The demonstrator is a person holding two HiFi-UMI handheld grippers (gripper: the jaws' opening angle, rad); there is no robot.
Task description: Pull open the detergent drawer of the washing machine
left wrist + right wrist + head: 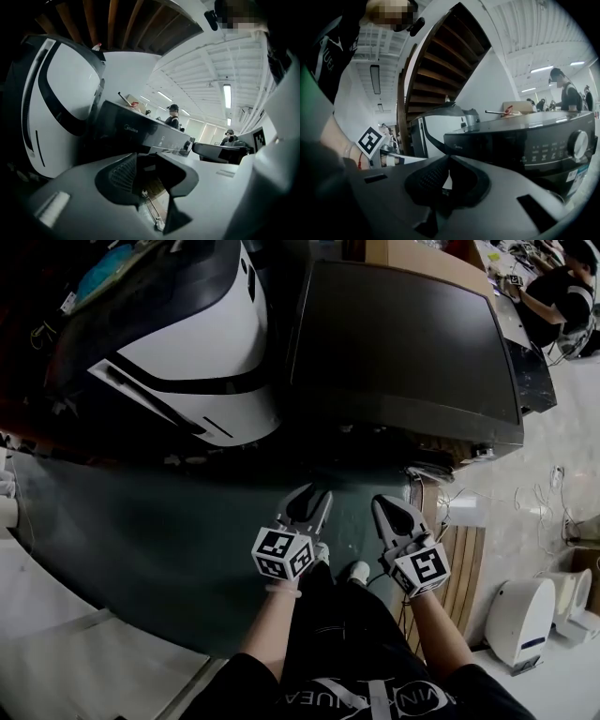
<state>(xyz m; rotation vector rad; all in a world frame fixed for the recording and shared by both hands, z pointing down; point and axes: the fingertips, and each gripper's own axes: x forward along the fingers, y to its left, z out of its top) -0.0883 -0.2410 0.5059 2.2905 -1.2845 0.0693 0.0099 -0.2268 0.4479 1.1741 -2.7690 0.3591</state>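
The dark washing machine (403,343) stands ahead of me, with its front panel (412,427) facing my grippers. The panel's left part carries the brand logo (131,127) and lies flush, so the detergent drawer (487,143) looks closed. A round dial (579,143) sits at the panel's right end. My left gripper (307,507) hangs over the floor, short of the panel, open with nothing between its pads (123,173). My right gripper (392,512) is beside it at about the same distance. Its tips meet and hold nothing (449,161).
A white-and-black machine (187,343) stands left of the washer. A dark green mat (141,540) covers the floor below, with a wooden board (464,568) and a white appliance (520,620) at the right. A wooden staircase (440,70) rises behind. People (553,296) work at the back right.
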